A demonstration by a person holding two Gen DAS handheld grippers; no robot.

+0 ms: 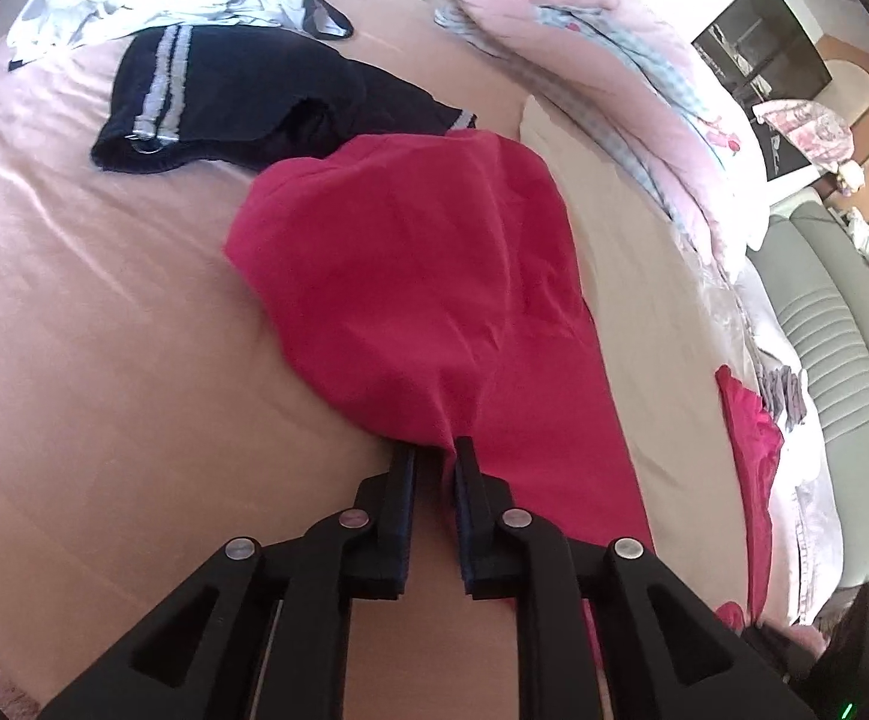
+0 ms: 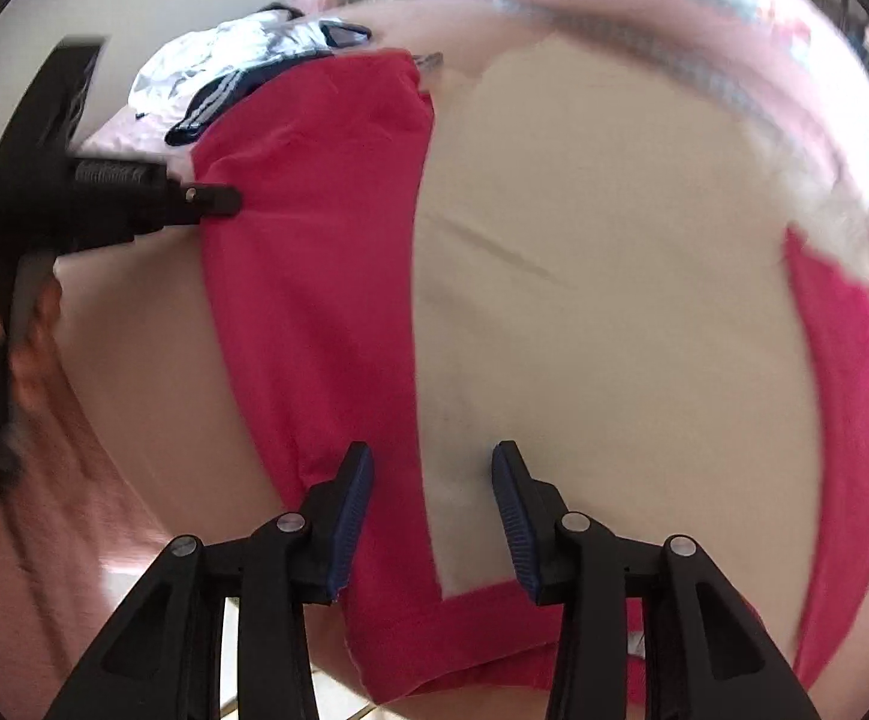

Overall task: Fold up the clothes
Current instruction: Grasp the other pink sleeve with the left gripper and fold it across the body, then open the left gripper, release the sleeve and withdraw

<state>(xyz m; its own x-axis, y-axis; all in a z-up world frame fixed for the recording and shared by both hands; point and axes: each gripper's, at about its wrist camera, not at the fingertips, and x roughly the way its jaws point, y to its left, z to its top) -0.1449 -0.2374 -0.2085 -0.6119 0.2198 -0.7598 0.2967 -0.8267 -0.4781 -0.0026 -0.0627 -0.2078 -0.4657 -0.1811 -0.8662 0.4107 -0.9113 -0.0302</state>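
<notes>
Your left gripper [image 1: 434,450] pinches the red garment [image 1: 410,276] on the bed [image 1: 74,300]; your right gripper [image 2: 431,459] hovers apart above it, gripping nothing.

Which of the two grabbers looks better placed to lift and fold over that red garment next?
The left. The left gripper has its jaws nearly closed, apparently pinching an edge of the red garment on the bed. The right gripper hangs open above the cloth, gripping nothing yet.

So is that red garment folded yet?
Not neatly: the red garment lies rumpled on the bed, one edge pinched by the left gripper.
</notes>
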